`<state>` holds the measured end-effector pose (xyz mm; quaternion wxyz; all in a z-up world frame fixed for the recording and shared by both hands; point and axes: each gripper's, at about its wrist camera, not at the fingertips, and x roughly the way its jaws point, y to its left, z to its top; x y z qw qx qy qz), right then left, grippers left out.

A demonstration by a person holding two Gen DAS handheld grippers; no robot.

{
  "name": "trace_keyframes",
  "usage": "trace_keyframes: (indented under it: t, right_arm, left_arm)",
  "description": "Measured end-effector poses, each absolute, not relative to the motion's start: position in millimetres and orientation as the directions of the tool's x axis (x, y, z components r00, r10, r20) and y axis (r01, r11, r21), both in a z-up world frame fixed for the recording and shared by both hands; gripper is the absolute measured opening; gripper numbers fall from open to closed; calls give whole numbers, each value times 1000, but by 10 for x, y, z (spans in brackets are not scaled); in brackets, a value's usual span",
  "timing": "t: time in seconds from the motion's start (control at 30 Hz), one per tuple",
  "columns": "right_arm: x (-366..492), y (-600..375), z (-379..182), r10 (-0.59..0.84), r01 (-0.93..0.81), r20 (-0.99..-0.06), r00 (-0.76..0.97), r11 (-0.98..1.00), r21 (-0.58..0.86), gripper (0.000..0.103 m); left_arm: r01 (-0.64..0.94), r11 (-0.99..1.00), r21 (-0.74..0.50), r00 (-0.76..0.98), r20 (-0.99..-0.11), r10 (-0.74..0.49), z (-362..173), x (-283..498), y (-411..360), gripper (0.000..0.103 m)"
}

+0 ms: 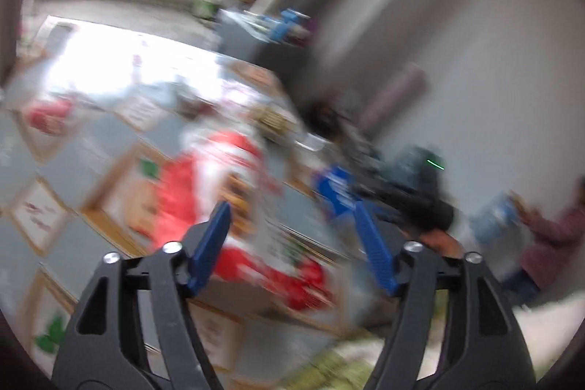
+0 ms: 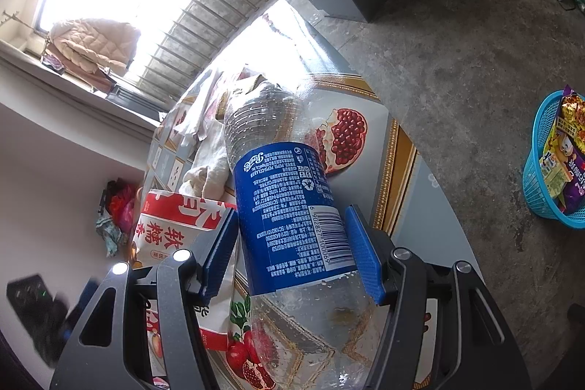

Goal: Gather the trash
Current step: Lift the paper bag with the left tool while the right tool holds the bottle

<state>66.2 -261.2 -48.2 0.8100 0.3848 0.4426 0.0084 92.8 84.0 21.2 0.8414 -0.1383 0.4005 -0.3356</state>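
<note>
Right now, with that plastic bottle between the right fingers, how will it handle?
The plastic bottle looks empty, only droplets inside, so probably light. Its thin clear wall may dent under the right gripper. The glossy blue label could slip, and being round, it would likely roll if dropped.

Two matching handheld grippers

Left gripper (image 1: 292,229) and right gripper (image 2: 290,240): black linkage arms, silver pivot screws, ribbed blue finger pads (image 2: 360,253).

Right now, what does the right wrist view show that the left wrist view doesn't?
Only the right wrist view shows the right gripper shut on the clear plastic bottle, and the blue basket of wrappers on the floor. Only the blurred left wrist view shows the left gripper, open and empty. Both show the red-and-white bag on the fruit-patterned tablecloth.
</note>
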Motion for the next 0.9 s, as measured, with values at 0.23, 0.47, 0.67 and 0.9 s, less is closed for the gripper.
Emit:
trace_keyframes:
  t: [0.23,0.47,0.67,0.9]
  right_arm:
    - [666,-2608,-480,358,325,-710,607,703,632,59]
    - [664,-2604,-483,356,326,-710,608,704,631,59]
    - [665,-2575,-474,359,320,-705,611,702,636,59]
    - [672,-2560,-478,363,320,-707,607,702,636,59]
  left_arm:
    - [411,786,-461,415,-673,-612,-31,1283,715,73]
    - [389,758,-524,297,-707,-641,-238,1224,621,73]
    - [396,708,-585,217,-690,-691,-254,1001,641,73]
    - [400,708,-583,227,-685,-692,-194,893,660,73]
